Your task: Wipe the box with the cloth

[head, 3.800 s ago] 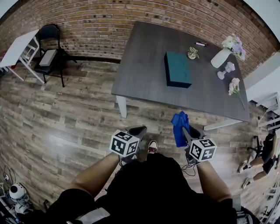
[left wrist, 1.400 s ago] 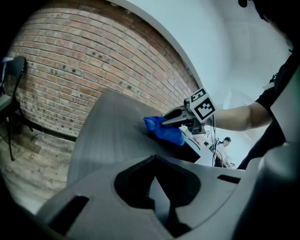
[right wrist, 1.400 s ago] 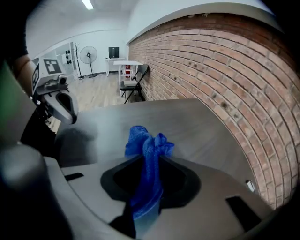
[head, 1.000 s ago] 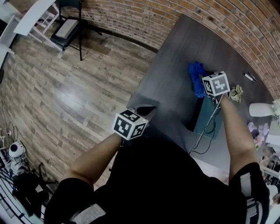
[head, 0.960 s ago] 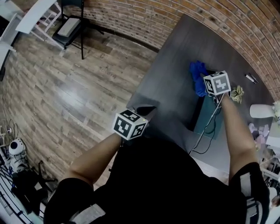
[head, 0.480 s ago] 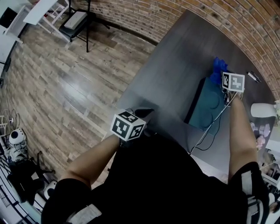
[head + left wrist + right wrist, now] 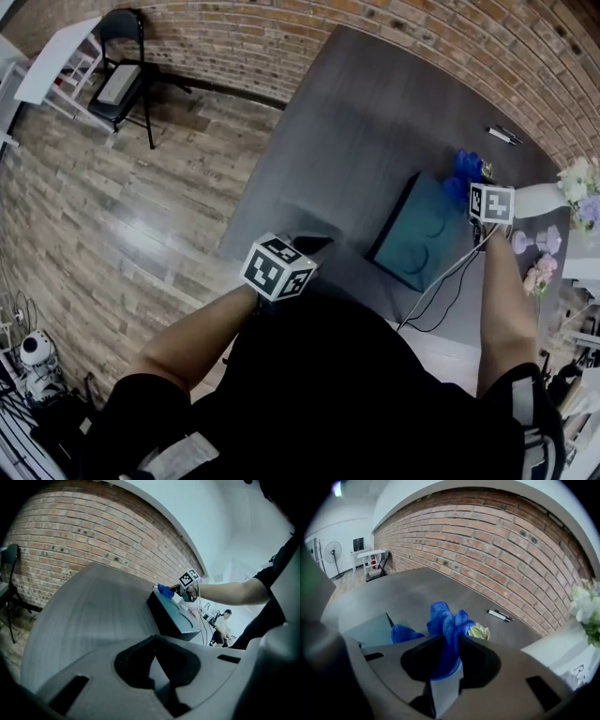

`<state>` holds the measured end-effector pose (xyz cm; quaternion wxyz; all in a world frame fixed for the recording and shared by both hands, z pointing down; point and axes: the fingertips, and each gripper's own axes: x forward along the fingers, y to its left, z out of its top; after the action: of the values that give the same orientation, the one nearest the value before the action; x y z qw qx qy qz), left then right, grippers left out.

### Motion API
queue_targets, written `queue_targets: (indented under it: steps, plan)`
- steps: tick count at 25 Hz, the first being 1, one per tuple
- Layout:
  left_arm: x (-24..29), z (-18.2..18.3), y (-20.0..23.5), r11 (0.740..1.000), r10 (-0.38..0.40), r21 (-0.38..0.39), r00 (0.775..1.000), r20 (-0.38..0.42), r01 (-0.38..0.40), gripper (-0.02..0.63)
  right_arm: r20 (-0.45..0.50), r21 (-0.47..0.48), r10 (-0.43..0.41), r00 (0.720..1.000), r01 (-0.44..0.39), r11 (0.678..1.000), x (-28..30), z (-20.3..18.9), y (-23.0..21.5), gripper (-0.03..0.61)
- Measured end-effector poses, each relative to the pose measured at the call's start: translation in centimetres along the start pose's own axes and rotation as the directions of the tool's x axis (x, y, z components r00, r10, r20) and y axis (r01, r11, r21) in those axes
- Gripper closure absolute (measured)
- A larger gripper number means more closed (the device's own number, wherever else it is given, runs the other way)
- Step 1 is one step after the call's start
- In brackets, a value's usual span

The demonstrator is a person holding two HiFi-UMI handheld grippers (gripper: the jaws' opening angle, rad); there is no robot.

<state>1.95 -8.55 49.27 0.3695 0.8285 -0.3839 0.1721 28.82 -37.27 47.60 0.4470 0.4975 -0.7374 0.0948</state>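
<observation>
A dark teal box lies on the grey table, toward its right end. My right gripper is shut on a bunched blue cloth and holds it at the box's far right corner. In the right gripper view the cloth bulges out between the jaws, with the box low on the left. My left gripper is shut on nothing and hangs over the table's near edge, well left of the box. From there the cloth shows on the box's far end.
Two pens and a small paper flower lie past the box near the brick wall. A white vase with flowers stands at the table's right end. A cable trails from the right gripper. A black chair stands far left.
My right gripper has carried the cloth over the box top from its left end to its far right corner. The left gripper has stayed by the table's near edge.
</observation>
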Motion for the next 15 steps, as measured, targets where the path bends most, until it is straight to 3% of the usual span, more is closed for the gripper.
queue_targets:
  steps: [5,8,11,15]
  plan:
    - [0.8,0.6,-0.2,0.997,-0.063,0.05,0.997,-0.048,0.065,0.607,0.012,0.044,-0.132,0.991,0.131,0.99,-3.5,-4.0,-3.2,0.479]
    - [1.6,0.6,-0.5,0.991,-0.107,0.071,0.991,-0.079,0.112,0.607,-0.062,0.088,-0.166,0.984,0.171,0.981,-5.1,-8.4,-4.5,0.479]
    - [2.2,0.6,-1.0,0.982,-0.155,0.096,0.982,-0.11,0.166,0.607,-0.137,0.069,-0.122,0.983,0.132,0.989,-6.1,-13.1,-2.4,0.479]
    - [2.7,0.5,-1.4,0.964,-0.211,0.129,0.965,-0.156,0.231,0.607,-0.106,0.067,-0.03,0.994,0.038,0.997,-7.8,-14.7,3.8,0.479]
